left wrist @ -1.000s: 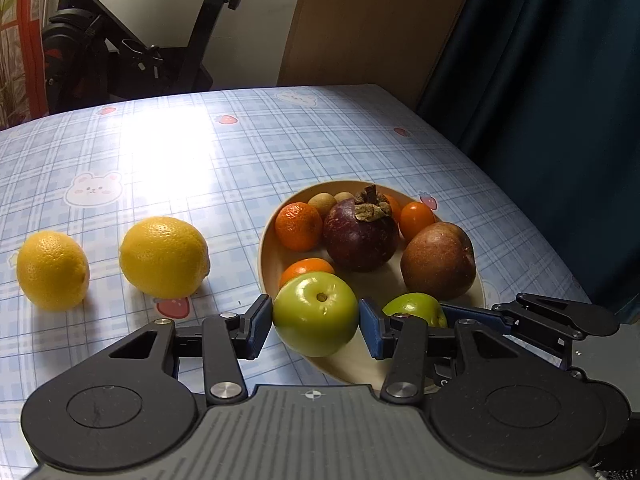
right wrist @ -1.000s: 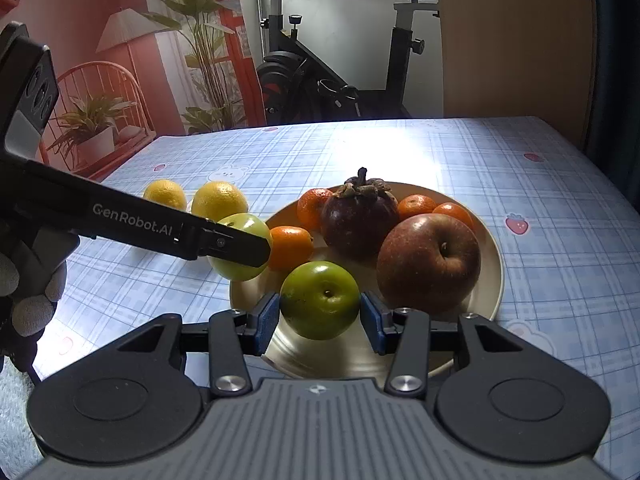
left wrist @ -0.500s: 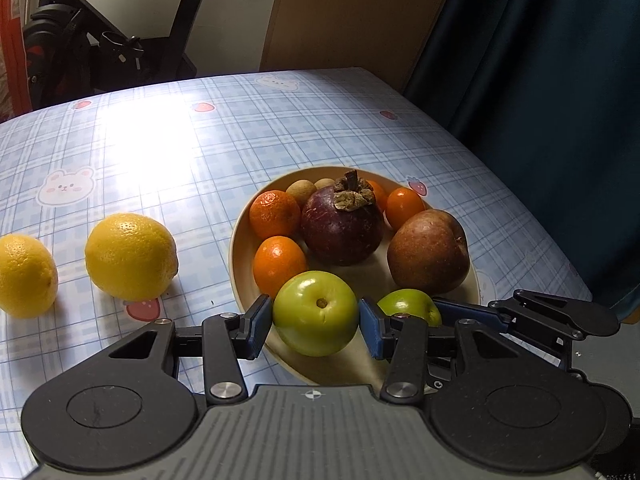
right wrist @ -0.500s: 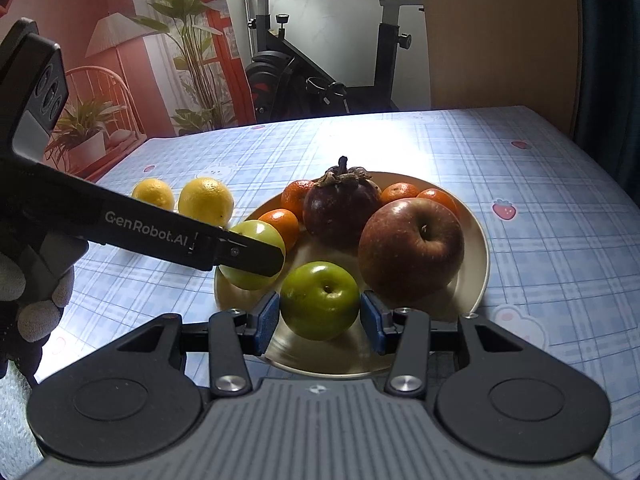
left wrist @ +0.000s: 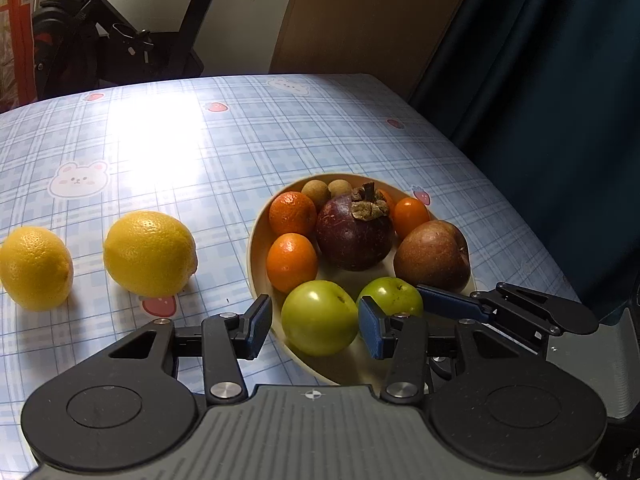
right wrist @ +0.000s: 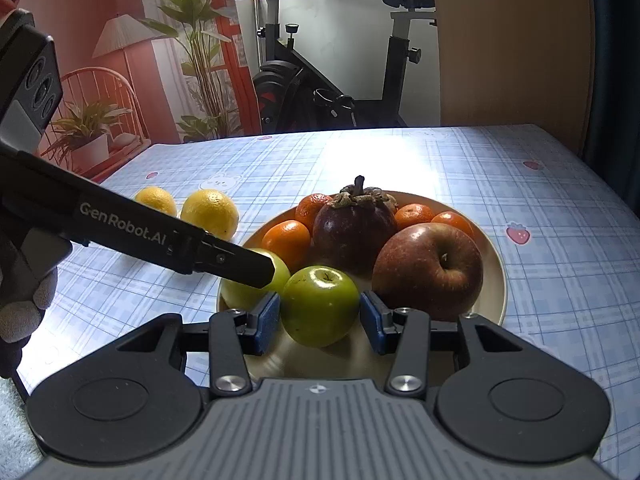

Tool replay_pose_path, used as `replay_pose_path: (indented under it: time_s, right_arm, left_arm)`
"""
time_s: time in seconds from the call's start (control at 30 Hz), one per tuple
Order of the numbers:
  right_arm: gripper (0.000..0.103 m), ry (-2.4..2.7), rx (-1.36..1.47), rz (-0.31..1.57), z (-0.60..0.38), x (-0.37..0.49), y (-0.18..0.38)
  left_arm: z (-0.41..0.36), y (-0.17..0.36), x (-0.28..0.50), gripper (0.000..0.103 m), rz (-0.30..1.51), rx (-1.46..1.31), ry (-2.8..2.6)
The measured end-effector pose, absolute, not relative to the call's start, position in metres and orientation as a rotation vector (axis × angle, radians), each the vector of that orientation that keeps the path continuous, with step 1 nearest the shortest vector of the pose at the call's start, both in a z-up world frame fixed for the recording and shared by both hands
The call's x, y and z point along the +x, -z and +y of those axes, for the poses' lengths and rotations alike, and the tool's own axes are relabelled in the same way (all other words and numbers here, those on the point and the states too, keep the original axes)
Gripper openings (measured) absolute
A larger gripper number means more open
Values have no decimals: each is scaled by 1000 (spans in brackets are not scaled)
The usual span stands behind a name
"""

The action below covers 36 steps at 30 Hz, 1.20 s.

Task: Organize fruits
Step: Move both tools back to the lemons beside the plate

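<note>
Two round, smooth-skinned green apples side by side at the near rim of the shallow cream plate point(right wrist: 498, 268), each bracketed by its own tongs. Left green apple point(left wrist: 319, 317) dead ahead between the blue pads of the left tongs point(left wrist: 314, 326); a clear gap on the left pad's side, the right pad close or perhaps just touching, hard to tell at this angle. Jaws spread slightly wider than the fruit, so released rather than gripped, by the look of it. Right green apple point(right wrist: 321, 305), stem dimple up, centred in the right tongs point(right wrist: 319, 322), slivers of plate visible on both sides, likewise parted and not squeezing. Near-spheres, no long axis to speak of, so approach direction matters little. Waxy, glossy skin, firm flesh, likely to roll on the dished plate if nudged.

Beyond the tongs, farther onto the plate: a large dull-red apple point(right wrist: 428, 266) to the right, nearly against the right tongs' outer pad; a dark purple mangosteen point(right wrist: 354, 222) with a dry woody calyx in the middle; small dimpled orange mandarins point(left wrist: 291, 262) to the left and behind; two small tan longans point(left wrist: 326, 189) at the far rim.

Left of the left tongs, off the plate on the blue plaid tabletop point(left wrist: 192, 152): two pebbly yellow lemons point(left wrist: 149, 253), well apart from the plate, nearer the left tongs, probably next in line.
</note>
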State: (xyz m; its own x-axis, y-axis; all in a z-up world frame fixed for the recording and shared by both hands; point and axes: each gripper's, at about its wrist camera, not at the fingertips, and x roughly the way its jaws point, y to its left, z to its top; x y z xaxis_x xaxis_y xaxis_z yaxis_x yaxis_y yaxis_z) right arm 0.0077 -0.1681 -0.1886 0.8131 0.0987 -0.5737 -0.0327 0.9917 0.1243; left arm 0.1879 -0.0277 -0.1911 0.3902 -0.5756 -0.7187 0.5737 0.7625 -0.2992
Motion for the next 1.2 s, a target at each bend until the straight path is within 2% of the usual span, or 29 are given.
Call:
replay_pose_path:
  time_s: [0.47,1.2]
  right_arm:
    - [48,-42,45,595,-159,17,190]
    - [48,-122,12,573,-136,45,164]
  left_arm:
    - [-5,176,190,49,843,-32,660]
    - [81,142,226,49,750,-104,460]
